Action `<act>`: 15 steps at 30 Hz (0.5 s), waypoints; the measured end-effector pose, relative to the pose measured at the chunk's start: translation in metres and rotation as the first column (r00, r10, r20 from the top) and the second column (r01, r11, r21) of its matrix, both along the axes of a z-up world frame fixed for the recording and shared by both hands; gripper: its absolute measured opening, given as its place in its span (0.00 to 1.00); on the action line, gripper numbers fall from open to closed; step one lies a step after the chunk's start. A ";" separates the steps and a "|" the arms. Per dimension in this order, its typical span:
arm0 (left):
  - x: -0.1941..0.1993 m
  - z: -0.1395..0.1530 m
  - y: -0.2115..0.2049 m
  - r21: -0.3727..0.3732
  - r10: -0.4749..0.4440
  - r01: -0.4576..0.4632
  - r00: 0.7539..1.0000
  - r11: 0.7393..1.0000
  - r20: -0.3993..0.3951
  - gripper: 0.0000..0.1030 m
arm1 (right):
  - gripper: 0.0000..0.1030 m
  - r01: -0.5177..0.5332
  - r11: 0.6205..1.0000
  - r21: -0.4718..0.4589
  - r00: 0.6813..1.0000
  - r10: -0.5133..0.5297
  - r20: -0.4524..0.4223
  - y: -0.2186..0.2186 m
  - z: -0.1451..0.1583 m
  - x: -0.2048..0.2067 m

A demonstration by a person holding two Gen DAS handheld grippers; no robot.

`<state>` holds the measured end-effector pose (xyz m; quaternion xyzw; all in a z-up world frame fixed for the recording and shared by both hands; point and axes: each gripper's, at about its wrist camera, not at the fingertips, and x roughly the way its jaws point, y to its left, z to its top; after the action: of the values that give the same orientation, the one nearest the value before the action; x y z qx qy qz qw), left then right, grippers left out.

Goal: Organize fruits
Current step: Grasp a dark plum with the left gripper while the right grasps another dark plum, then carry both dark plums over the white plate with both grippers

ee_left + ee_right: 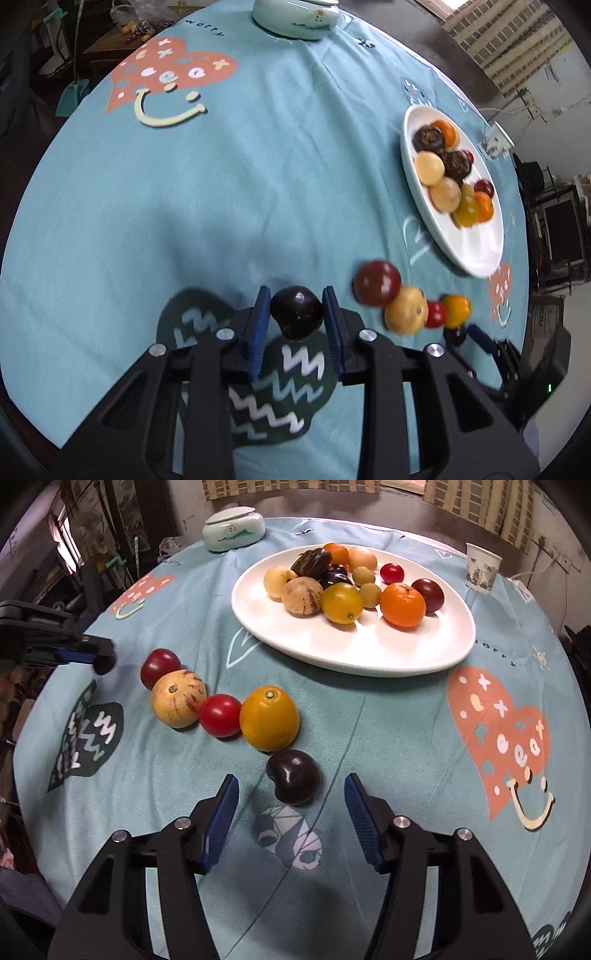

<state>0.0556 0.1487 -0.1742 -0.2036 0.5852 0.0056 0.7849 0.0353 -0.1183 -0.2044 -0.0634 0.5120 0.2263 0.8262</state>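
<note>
Left hand-held gripper (297, 310) clamps a dark plum (296, 312); right hand-held gripper (291, 818) gapes around another plum (293, 782).

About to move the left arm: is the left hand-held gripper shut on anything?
Shut on a dark plum: the left hand-held gripper has a blue pad pressed against each side of it, above the tablecloth.

Round table (388, 760) under teal printed cloth bears white plate (424, 653), lidded ceramic jar (233, 530), paper cup (482, 572), and five loose fruits, apparently touching in a row.
</note>
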 end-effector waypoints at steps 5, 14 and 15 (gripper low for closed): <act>-0.024 0.002 -0.021 -0.023 -0.079 0.079 0.997 0.997 0.008 0.28 | 0.34 -0.039 0.998 -0.049 0.999 0.038 -0.016 0.007 -0.008 0.005; -0.033 0.021 -0.063 0.057 -0.206 0.201 0.974 0.978 0.093 0.28 | 0.30 -0.023 0.999 0.031 1.000 0.024 -0.007 -0.012 0.011 -0.009; -0.035 0.024 -0.066 0.070 -0.224 0.217 0.969 0.974 0.106 0.28 | 0.30 -0.016 0.999 0.043 1.000 0.017 -0.004 -0.015 0.013 -0.013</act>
<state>0.0204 0.0824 -0.1498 -0.1144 0.5584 -0.0761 0.8181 0.0223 -0.1332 -0.1915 -0.0492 0.5084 0.2442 0.8243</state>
